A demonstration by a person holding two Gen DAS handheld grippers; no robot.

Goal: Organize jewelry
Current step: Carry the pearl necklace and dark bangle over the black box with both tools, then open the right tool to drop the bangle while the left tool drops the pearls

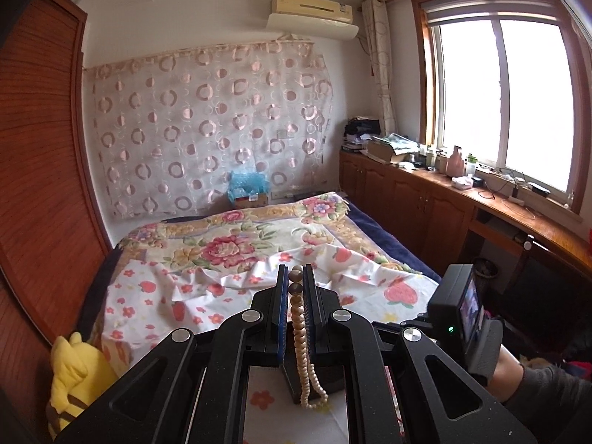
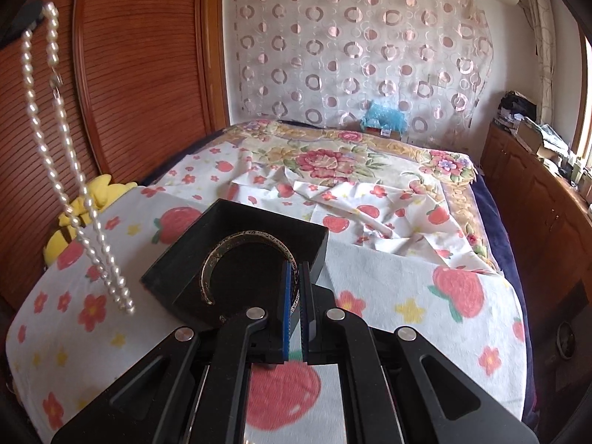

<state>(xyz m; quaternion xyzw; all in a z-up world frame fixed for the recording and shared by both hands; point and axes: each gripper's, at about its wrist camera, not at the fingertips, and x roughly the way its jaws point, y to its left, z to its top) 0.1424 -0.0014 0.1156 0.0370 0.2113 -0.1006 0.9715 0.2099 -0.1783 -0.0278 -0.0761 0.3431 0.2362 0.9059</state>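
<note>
**Both pieces of jewelry are picked up, but neither is in the box yet**

We hold one hand-held gripper in each hand, and each one has a piece of jewelry in it.

Our left hand-held gripper [image 1: 296, 277] is closed on the long string of small creamy white pearl beads [image 1: 300, 336]. In the left wrist view the beads sit between the two blue pads and hang down under them. In the right wrist view the same string swings in the air on the left side, above the white bed sheet with red strawberries and little flowers [image 2: 425, 303]. It hangs beside the box, not over it.

Our right hand-held gripper [image 2: 295, 296] is closed on the round open metal bangle with tiny marks on its rim [image 2: 236, 255]. The bangle is pinched at one side. Its ring shows in front of the open black square box [image 2: 236, 229], which sits on the sheet on the bed. We cannot tell if the bangle is touching the box or just up in the air over it.

So the picking up is done. What is left, we think, is the putting away. The bangle looks closest, so it may go in first. The pearl string needs to come over the box and be let down gently, so it does not spill over the side. We cannot see any other jewelry on the bed.
</note>
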